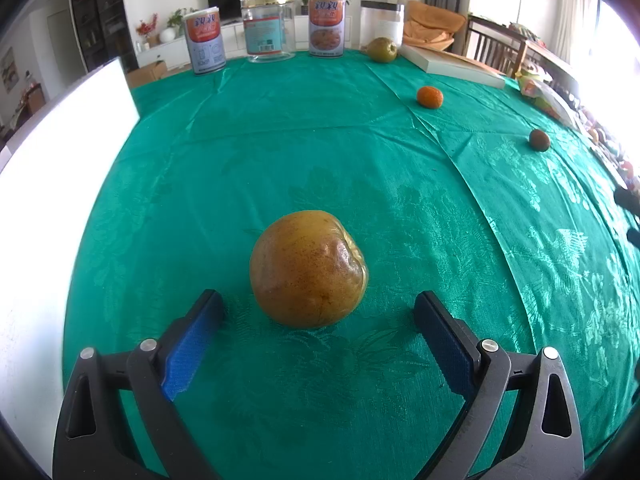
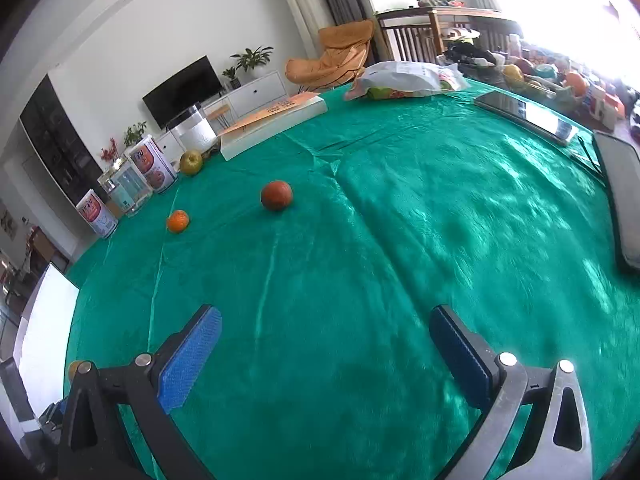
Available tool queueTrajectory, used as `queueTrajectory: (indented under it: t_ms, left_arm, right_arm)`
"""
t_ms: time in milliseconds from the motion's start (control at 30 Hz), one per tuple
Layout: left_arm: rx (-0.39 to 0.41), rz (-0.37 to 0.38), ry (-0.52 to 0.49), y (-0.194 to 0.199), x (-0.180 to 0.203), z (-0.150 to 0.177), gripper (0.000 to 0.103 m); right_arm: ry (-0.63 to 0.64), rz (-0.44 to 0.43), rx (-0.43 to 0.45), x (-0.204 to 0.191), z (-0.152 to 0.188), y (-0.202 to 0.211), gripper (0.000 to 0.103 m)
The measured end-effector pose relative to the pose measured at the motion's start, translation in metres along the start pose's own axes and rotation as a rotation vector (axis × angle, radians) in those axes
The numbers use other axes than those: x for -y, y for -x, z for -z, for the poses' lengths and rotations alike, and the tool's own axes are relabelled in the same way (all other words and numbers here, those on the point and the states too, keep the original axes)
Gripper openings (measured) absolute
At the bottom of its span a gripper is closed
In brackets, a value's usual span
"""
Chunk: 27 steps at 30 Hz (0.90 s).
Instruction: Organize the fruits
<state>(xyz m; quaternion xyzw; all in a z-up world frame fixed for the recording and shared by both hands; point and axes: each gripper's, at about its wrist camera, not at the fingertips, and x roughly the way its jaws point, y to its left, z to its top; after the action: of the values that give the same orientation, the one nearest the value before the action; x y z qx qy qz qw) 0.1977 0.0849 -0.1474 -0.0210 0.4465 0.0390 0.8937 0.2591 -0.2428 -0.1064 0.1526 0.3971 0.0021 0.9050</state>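
Note:
A big yellow-brown pear point(image 1: 307, 269) lies on the green tablecloth point(image 1: 280, 152) just ahead of my left gripper point(image 1: 318, 306), which is open with the pear between its fingertips, not touching. Farther off lie a green pear point(image 1: 382, 49), an orange mandarin point(image 1: 429, 97) and a small dark red-brown fruit point(image 1: 539, 140). My right gripper point(image 2: 326, 320) is open and empty over bare cloth. In the right wrist view the red-brown fruit point(image 2: 276, 195), the mandarin point(image 2: 177, 221) and the green pear point(image 2: 191, 162) lie far ahead to the left.
Two cans point(image 1: 204, 40) point(image 1: 327, 25), a clear jar point(image 1: 268, 28) and a white canister point(image 1: 382, 20) stand along the far edge. A flat white box point(image 1: 452, 65) lies at back right. A plastic bag point(image 2: 404, 80), a phone point(image 2: 528, 116) and a dark tray point(image 2: 624, 208) lie at the right.

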Motion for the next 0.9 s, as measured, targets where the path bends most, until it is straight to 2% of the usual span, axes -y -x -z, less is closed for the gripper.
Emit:
queueTrajectory:
  t_ms: [33, 133, 200, 267, 333, 400, 533, 667, 900]
  left_arm:
    - [0.000, 0.000, 0.000, 0.000, 0.000, 0.000, 0.097]
    - [0.000, 0.000, 0.000, 0.000, 0.000, 0.000, 0.097]
    - [0.000, 0.000, 0.000, 0.000, 0.000, 0.000, 0.097]
    - [0.000, 0.000, 0.000, 0.000, 0.000, 0.000, 0.097]
    - [0.000, 0.000, 0.000, 0.000, 0.000, 0.000, 0.097]
    - [0.000, 0.000, 0.000, 0.000, 0.000, 0.000, 0.097]
    - [0.000, 0.000, 0.000, 0.000, 0.000, 0.000, 0.098]
    - [0.000, 0.000, 0.000, 0.000, 0.000, 0.000, 0.098]
    - [-0.001, 0.000, 0.000, 0.000, 0.000, 0.000, 0.098]
  right_arm:
    - [0.022, -0.010, -0.003, -0.006, -0.013, -0.010, 0.101]
    - [0.121, -0.016, -0.026, -0.033, -0.047, -0.044, 0.090]
    - [0.183, -0.009, -0.057, -0.050, -0.060, -0.070, 0.081]
    - [0.217, 0.015, -0.093, -0.062, -0.066, -0.093, 0.077]
    - [0.262, 0.047, -0.137, -0.069, -0.065, -0.112, 0.060]
    - [0.282, 0.088, -0.159, -0.071, -0.061, -0.119, 0.027]
    - [0.247, 0.053, -0.135, -0.066, -0.051, -0.099, 0.027]
    - [0.202, -0.048, -0.116, -0.066, -0.032, -0.059, 0.027]
    - [0.167, -0.253, -0.176, -0.087, 0.040, -0.007, 0.027]
